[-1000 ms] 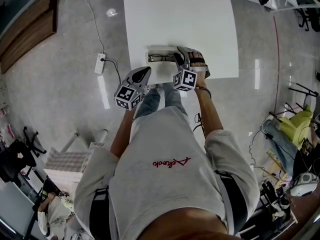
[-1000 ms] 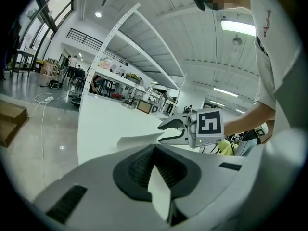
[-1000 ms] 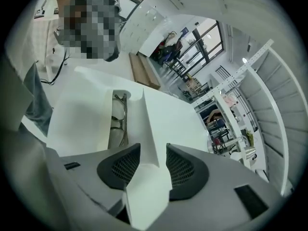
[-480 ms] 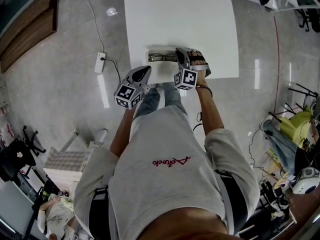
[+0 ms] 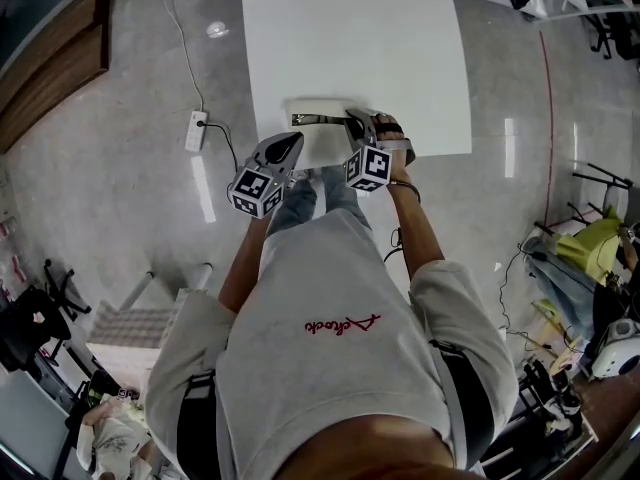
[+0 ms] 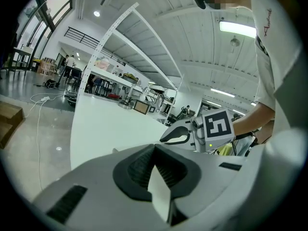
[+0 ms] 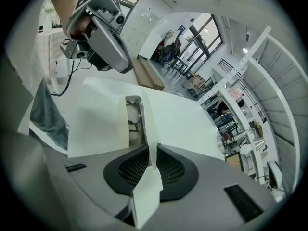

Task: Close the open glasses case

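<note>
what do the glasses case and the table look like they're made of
Glasses case: thin white card or stiff leatherette by the look, matte; flat panels with sharp folds. Table: probably white laminate; smooth, even top with no grain.

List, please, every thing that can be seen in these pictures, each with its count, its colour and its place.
table: one, white, in front of the person.
glasses case: one, white, open, at the table's near edge.
glasses: one pair, dark frame, inside the glasses case.
power strip: one, white, on the grey floor left of the table.
wooden panel: one, brown, on the floor at the far left.
left gripper: one, grey, jaws together, by the case's near left corner; contact unclear.
right gripper: one, grey, clamped on the case's thin flap at its right end; its jaws have just been closing on it.
</note>
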Available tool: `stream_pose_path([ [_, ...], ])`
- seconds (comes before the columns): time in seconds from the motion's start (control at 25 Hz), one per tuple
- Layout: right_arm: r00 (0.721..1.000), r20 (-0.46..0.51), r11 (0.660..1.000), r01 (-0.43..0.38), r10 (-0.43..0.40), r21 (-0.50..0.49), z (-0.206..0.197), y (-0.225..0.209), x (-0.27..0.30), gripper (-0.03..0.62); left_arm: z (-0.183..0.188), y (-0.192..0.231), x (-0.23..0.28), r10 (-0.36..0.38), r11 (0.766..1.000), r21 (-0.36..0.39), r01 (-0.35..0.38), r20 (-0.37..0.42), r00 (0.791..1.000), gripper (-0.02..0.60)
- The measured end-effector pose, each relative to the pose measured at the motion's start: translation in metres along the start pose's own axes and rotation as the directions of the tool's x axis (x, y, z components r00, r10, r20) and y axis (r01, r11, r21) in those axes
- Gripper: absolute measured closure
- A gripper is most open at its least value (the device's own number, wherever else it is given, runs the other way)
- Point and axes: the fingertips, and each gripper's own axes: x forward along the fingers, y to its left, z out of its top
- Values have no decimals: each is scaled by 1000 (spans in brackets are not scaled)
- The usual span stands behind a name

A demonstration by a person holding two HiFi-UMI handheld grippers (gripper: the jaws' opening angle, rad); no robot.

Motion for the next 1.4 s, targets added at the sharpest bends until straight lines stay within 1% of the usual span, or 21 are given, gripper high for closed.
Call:
stream_pose_path([
  [0.24,999,-11,999,-46,46,27,-2,22,-3,519,2,-1,1,-9,1000,5,9,-1,1000,558],
  [0.44,993,-34,993,-109,110,41,-10,47,-1,506,-1,-4,1,-11,1000,3,11,-2,1000,558],
  [0.6,994,-30,993,-100,102,56,-10,47,0,510,0,-4,0,-10,1000,2,10,-2,1000,558],
  [0.8,993,-34,992,-109,111,62,-10,49,1,511,0,-3,0,-9,1000,2,9,2,1000,558],
  [0.92,992,-16,989,-120,122,84,-3,50,-5,516,3,-4,-1,-12,1000,5,12,9,1000,558],
  [1.04,995,-3,990,-95,96,100,1,45,-12,516,7,-6,1,-17,1000,12,17,17,1000,558],
  [1.16,999,11,992,-46,45,114,6,32,-18,525,12,-10,4,-25,999,25,24,24,999,558],
  [1.28,999,34,996,20,-23,92,16,15,-26,559,17,-15,4,-32,999,41,31,30,999,558],
  [1.32,998,41,996,38,-42,82,19,10,-28,589,18,-16,4,-34,998,45,32,32,999,558],
  [1.4,997,48,996,53,-57,78,21,5,-28,589,19,-15,5,-35,998,49,33,34,999,558],
])
